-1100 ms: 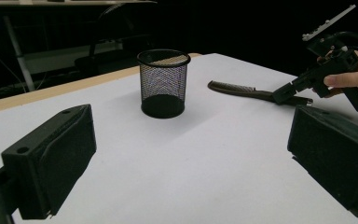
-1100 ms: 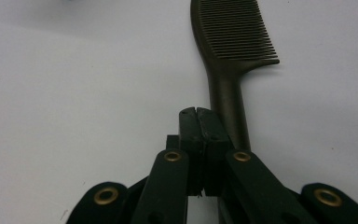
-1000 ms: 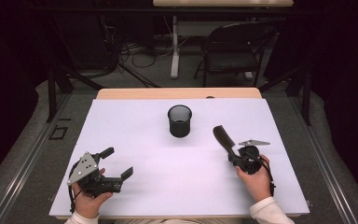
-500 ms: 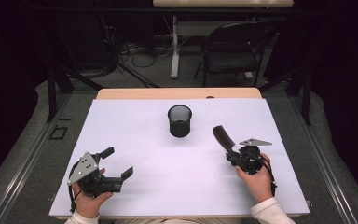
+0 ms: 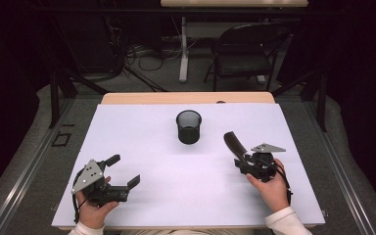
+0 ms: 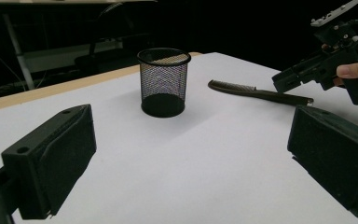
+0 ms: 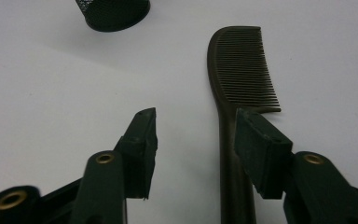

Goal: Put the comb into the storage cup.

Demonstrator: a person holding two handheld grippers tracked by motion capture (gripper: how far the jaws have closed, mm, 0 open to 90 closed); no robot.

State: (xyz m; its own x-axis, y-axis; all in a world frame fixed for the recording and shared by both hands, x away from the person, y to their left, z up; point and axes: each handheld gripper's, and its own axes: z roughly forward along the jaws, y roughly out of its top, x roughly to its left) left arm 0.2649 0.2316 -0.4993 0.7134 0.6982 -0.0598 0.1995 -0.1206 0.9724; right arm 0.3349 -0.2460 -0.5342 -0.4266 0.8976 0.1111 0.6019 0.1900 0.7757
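Nearest the counter's [image 5: 142, 122] front edge, the left claw [image 5: 122, 171] is held wide open and empty, resting low on the white sheet. Across to the right, the right claw [image 7: 193, 135] is seen parted around the handle of a dark comb [image 7: 240, 70], one jaw just over the handle and the other beside it, nothing yet gripped. The comb is laid flat, teeth end pointing away. Beyond it, well apart, a black mesh cup [image 5: 188, 126] is stood upright at mid-counter. A clean pickup would likely be helped by centring the handle between the jaws before closing.
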